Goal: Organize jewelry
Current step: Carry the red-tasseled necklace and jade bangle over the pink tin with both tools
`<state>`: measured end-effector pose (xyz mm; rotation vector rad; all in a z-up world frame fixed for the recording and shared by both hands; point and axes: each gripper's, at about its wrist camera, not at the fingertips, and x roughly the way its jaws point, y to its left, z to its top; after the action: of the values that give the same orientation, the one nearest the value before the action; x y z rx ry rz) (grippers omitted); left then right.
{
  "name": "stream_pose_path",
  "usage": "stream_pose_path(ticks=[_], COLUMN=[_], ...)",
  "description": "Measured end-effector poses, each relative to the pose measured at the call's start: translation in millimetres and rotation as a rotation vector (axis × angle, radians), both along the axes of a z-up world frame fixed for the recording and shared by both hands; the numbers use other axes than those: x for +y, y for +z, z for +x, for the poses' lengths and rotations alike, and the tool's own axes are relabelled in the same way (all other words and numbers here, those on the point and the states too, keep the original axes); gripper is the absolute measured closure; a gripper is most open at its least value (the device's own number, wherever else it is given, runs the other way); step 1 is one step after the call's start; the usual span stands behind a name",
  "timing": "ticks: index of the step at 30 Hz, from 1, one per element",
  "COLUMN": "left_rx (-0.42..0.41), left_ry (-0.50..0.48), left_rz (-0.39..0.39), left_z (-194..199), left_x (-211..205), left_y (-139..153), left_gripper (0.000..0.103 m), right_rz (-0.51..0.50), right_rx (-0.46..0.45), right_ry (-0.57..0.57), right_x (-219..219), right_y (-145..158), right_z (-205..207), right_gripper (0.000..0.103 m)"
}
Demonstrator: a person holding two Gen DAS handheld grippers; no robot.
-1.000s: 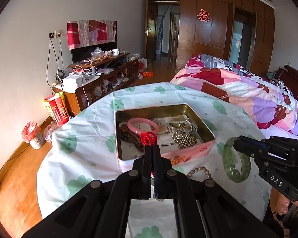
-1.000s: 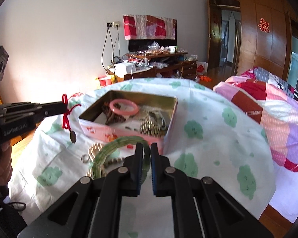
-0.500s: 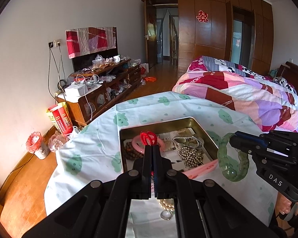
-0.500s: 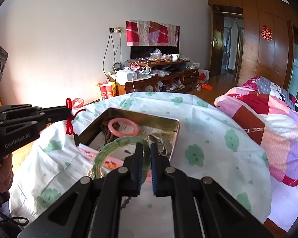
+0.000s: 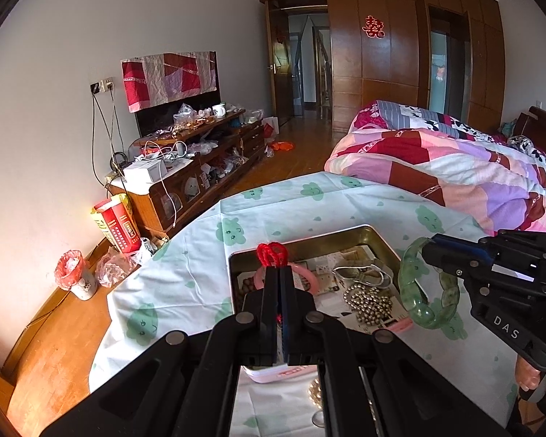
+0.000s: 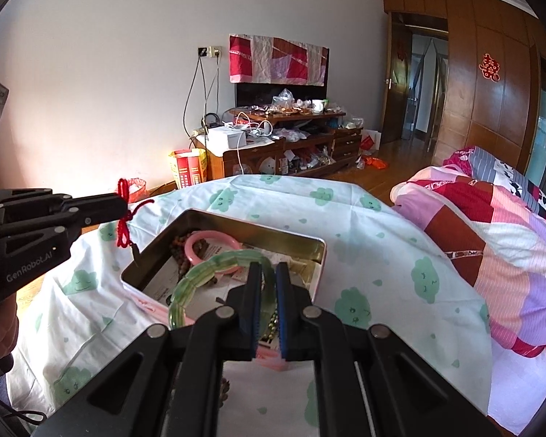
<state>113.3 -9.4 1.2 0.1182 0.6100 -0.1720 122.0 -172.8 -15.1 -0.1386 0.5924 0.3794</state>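
Note:
An open metal tin (image 5: 309, 238) (image 6: 258, 225) sits on the cloud-print tablecloth (image 5: 273, 204). Inside lie a pink bangle (image 5: 305, 276) (image 6: 214, 236), brown beads (image 5: 245, 287) and a silver bead chain (image 5: 367, 302). My left gripper (image 5: 277, 269) (image 6: 120, 205) is shut on a red cord necklace (image 5: 272, 253) (image 6: 125, 218). Its dark pendant (image 6: 136, 251) dangles just above the tin's left rim. My right gripper (image 6: 267, 269) (image 5: 427, 251) is shut on a green jade bangle (image 6: 207, 273) (image 5: 418, 306), held over the tin's near right side.
A pale bead bracelet (image 5: 315, 393) lies on the cloth in front of the tin. A bed with a patchwork quilt (image 5: 455, 167) stands right of the table. A cluttered wooden cabinet (image 5: 193, 167) lines the far wall. A small red-lined bin (image 5: 69, 273) is on the floor.
Both grippers have moved forward and a little upward with their pieces. The red cord and the green bangle, earlier in front of the tin, now hang over it.

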Motion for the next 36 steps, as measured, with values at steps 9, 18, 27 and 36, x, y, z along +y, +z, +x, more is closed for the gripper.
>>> stream_pose_path(ticks=[9, 18, 27, 36], left_rx=[0.005, 0.020, 0.042, 0.070], left_ry=[0.003, 0.001, 0.001, -0.001], left_rz=[0.011, 0.018, 0.023, 0.032], left_z=[9, 20, 30, 35], left_x=[0, -5, -9, -12], left_y=[-2, -7, -15, -29], left_gripper=[0.103, 0.103, 0.103, 0.103], right_rz=[-0.011, -0.020, -0.025, -0.044], right_rx=[0.004, 0.018, 0.029, 0.054], right_ry=[-0.002, -0.006, -0.011, -0.010], right_x=[5, 5, 9, 19], right_y=[1, -3, -9, -19], right_z=[11, 23, 30, 42], right_gripper=[0.094, 0.094, 0.094, 0.094])
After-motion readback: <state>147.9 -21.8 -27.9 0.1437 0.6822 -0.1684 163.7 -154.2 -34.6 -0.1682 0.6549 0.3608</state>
